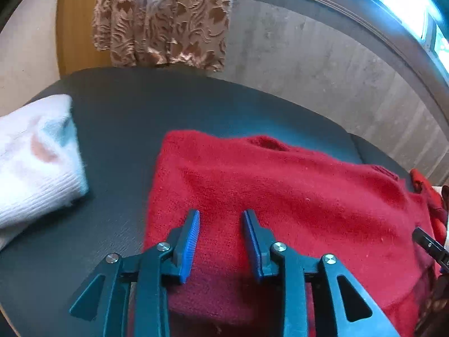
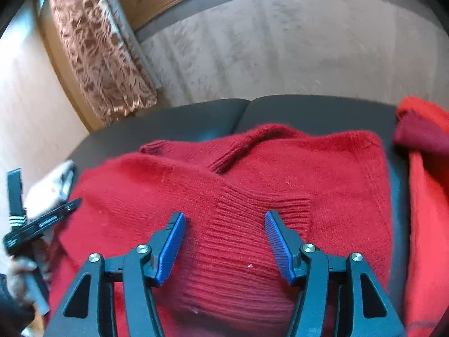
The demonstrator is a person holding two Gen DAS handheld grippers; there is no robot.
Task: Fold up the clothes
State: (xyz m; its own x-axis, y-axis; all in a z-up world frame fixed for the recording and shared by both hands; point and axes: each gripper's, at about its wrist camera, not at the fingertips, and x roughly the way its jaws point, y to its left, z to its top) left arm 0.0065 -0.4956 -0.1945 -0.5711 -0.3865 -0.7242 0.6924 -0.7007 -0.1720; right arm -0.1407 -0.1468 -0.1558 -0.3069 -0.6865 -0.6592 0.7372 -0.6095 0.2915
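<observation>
A red knitted sweater lies folded on a dark table. My left gripper is open and empty just above the sweater's near left part. In the right wrist view the same sweater shows a ribbed band lying across it. My right gripper is open and empty, its jaws standing either side of that ribbed band. The left gripper's body shows at the left edge of the right wrist view.
A folded white garment lies on the table to the left of the sweater. Another red garment lies at the right. A patterned brown curtain hangs behind the table, with a pale wall and a window.
</observation>
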